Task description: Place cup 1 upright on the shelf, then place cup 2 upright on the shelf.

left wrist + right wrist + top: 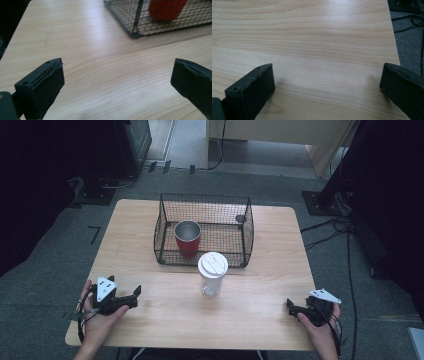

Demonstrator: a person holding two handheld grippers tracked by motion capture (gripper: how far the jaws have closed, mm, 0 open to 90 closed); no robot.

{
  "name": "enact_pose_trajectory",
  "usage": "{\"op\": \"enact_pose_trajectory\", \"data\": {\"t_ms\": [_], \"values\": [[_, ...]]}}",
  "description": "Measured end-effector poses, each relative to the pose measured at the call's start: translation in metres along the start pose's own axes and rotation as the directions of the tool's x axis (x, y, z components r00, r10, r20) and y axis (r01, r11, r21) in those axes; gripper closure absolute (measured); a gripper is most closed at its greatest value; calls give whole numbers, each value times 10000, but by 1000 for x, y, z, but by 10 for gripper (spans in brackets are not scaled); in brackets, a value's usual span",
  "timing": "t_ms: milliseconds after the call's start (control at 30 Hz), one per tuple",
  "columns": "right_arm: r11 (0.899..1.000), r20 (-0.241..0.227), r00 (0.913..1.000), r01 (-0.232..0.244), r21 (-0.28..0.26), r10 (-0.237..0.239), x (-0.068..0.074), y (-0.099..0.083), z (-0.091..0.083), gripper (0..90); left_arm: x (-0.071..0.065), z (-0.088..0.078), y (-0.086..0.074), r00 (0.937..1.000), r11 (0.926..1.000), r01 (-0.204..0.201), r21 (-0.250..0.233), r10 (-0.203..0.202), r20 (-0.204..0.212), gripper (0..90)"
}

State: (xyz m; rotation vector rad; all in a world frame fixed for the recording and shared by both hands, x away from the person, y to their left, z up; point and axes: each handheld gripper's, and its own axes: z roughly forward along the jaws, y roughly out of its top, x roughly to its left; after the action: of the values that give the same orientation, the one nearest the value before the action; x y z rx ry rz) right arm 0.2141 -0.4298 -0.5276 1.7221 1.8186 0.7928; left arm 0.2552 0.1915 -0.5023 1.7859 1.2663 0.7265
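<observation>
A black wire basket (205,196) stands at the middle back of the wooden table (165,320). Inside it, at the front left, a red cup (188,242) with a metal inside stands upright. Just in front of the basket stands a clear cup with a white lid (212,270). My left gripper (134,296) rests near the front left edge, open and holding nothing. In the left gripper view, that gripper (117,68) faces the basket's corner (132,33) and the red cup (166,10). My right gripper (291,308) sits at the front right, and in its own view it (327,72) is open over bare wood.
The table's right edge (395,50) runs close to the right gripper, with grey floor and cables (335,227) beyond. Dark stands and equipment (105,180) surround the table. Bare wood lies between the two grippers.
</observation>
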Motion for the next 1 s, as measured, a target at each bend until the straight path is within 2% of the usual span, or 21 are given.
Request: {"op": "enact_pose_trajectory", "data": {"t_ms": [33, 100, 133, 167, 233, 300, 400, 433, 467, 500, 533, 600, 667, 1000], "values": [[10000, 11, 10000, -4, -3, 4, 0, 0, 0, 0, 6, 0, -2, 9996, 9991, 228, 349, -223, -148, 0], [10000, 14, 10000, 4, -7, -4, 0, 0, 0, 0, 8, 0, -3, 9995, 9985, 286, 475, -279, -157, 0], [10000, 14, 10000, -1, -2, 1, 0, 0, 0, 0, 12, 2, -6, 9990, 9952, 253, 941, -215, -402, 0], [10000, 14, 10000, -1, -2, 1, 0, 0, 0, 0, 12, 2, -6, 9990, 9952, 253, 941, -215, -402, 0], [10000, 14, 10000, -4, -2, 4, 0, 0, 0, 0, 16, 5, -10, 9980, 9882, 392, 1484, -314, -547, 0], [10000, 10, 10000, -5, 1, 5, 0, 0, 0, 0, 20, 8, -12, 9968, 9788, 675, 1935, -578, -553, 0], [10000, 18, 10000, -1, 3, 1, 0, 0, 0, 0, 24, 7, -13, 9961, 9762, 703, 2051, -577, -667, 0], [10000, 19, 10000, 1, 3, -1, 0, 0, 0, 0, 25, 8, -13, 9958, 9728, 739, 2196, -601, -686, 0], [10000, 18, 10000, 8, 5, -8, 0, 0, 0, 0, 26, 9, -13, 9958, 9654, 791, 2483, -650, -647, 0], [10000, 13, 10000, 8, 4, -8, 0, 0, 0, 0, 26, 9, -13, 9958, 9654, 791, 2483, -650, -647, 0], [10000, 18, 10000, -11, 7, 11, 0, 0, 0, 0, 26, 11, -13, 9958, 9606, 745, 2676, -572, -719, 0], [10000, 28, 10000, -15, 8, 15, 0, 0, 0, 0, 25, 11, -13, 9970, 9594, 505, 2775, -322, -703, 0], [10000, 27, 10000, -7, 10, 7, 0, 0, 0, 0, 24, 11, -13, 9975, 9594, 433, 2787, -258, -661, 0], [10000, 11, 10000, -44, 2, 44, 0, 0, 0, 0, 24, 12, -13, 9972, 9588, 451, 2804, -265, -698, 0]]}}
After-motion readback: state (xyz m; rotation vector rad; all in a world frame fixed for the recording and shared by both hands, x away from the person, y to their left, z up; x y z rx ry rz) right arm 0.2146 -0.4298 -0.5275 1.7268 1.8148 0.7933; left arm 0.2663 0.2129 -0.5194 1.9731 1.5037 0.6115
